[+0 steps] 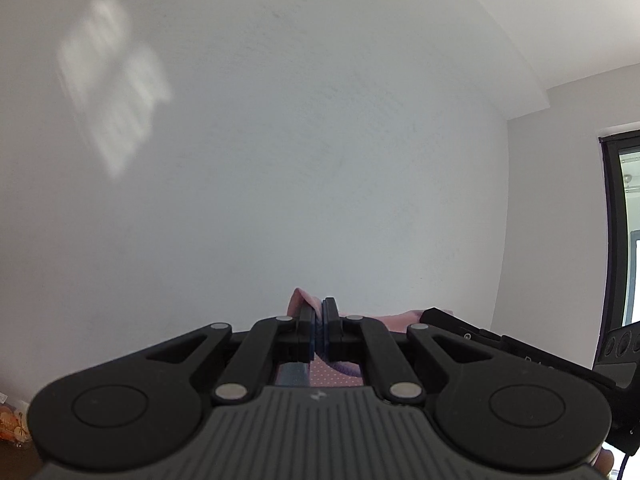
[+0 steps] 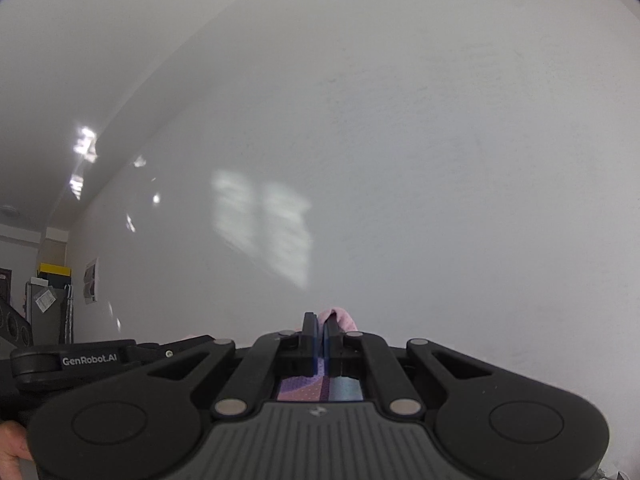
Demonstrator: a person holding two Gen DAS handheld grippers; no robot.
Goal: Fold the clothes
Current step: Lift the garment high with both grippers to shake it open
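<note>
Both wrist cameras sit just behind their own tongs, aimed slightly above level at a plain white wall (image 1: 320,160). Left view: tongs (image 1: 322,320) fill the lower frame, window (image 1: 628,220) at right edge. Right view: tongs (image 2: 321,334) likewise, ceiling upper left. Shared: the wall's pale light patch (image 1: 114,96); each view catches the other tool at its edge.

Pink garment (image 1: 304,300) (white-dotted), edge pinched between both grippers' closed pads, aloft.
</note>
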